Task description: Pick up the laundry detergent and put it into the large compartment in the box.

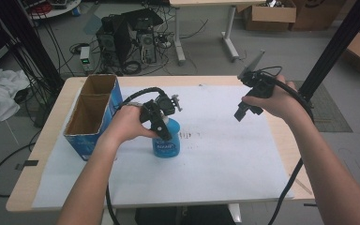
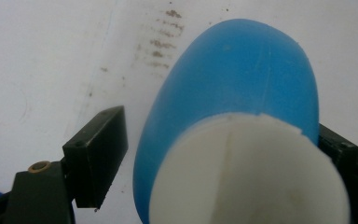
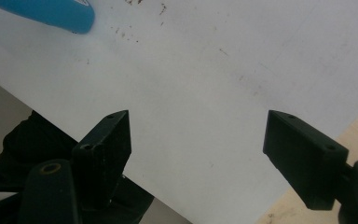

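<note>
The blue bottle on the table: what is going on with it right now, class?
A person works at a table covered with a white sheet, a gripper in each hand. The left gripper is set around the upright blue bottle, one pad not yet quite against it. The right gripper hangs open over bare sheet, holding nothing. An open blue cardboard box stands to the left.

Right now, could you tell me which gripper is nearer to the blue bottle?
Left. The left gripper straddles the blue bottle at its upper part, with a small gap visible at one jaw. The right gripper hangs open above the white sheet, well off to the side.
</note>
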The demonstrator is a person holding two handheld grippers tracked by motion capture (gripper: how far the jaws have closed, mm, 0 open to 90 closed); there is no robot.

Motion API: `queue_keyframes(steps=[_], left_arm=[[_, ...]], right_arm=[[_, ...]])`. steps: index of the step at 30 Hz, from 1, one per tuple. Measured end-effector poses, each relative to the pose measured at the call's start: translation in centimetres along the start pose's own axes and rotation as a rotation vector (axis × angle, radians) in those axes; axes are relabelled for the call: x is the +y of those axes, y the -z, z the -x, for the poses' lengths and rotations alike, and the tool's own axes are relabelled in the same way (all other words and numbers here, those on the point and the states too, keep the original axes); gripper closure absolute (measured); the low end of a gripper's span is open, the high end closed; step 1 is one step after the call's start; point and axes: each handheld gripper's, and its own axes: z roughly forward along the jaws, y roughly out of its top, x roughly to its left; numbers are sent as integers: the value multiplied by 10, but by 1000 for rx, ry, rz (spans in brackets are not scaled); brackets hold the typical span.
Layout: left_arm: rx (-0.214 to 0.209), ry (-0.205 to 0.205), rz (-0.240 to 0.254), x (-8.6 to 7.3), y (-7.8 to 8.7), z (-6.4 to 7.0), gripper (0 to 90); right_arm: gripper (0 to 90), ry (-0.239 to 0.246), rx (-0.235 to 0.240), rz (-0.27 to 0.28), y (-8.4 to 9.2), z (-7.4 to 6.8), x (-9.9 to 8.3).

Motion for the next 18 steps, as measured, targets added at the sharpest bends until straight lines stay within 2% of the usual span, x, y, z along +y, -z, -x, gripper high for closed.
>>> queue_keyframes(steps=[11,16,18], left_arm=[[-6,-11,-6,1,0,0,242],[-23,-4,-11,1,0,0,254],[-23,-16,-12,1,0,-1,263]], right_arm=[[234,3,2,0,-1,1,0],[235,1,4,-1,-1,1,-1],[235,-2,6,-1,-2,2,-1]])
